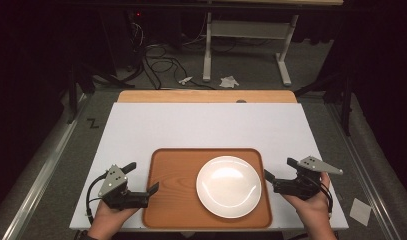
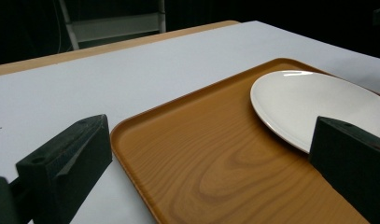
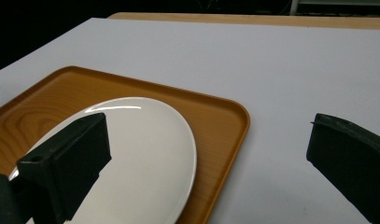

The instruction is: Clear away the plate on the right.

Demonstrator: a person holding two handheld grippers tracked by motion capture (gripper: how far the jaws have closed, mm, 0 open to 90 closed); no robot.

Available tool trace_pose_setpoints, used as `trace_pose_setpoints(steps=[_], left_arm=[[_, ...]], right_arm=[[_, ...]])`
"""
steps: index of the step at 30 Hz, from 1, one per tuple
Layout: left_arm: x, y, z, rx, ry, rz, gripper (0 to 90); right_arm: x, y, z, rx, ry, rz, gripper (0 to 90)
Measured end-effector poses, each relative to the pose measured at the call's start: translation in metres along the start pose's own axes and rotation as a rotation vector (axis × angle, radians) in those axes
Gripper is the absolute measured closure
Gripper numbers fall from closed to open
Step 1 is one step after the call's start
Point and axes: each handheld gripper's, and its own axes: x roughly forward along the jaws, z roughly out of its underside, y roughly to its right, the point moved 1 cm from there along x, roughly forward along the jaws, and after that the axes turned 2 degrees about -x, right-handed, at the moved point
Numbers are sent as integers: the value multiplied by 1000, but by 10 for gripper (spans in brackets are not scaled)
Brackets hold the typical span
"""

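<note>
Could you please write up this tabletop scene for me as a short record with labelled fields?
surface: white table top
tray: wooden tray, near edge, centred
plate: white plate, empty, on the tray's right half
left gripper: open, at the tray's left edge, holding nothing
right gripper: open, at the tray's right edge, holding nothing

A tray [image 1: 173, 200] lies on the table [image 1: 206, 125] against its near edge, midway between the left and right edges. A plate [image 1: 229, 186] sits in the tray's right half, leaving the left half bare. The table's far half carries nothing.
</note>
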Motion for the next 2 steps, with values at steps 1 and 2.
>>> trace_pose_setpoints(steps=[1, 2], left_arm=[[0, 0, 0, -1, 1, -2, 2], [0, -1, 0, -2, 1, -6, 2]], right_arm=[[1, 2, 1, 2, -8, 5, 12], [2, 4, 2, 6, -12, 9, 12]])
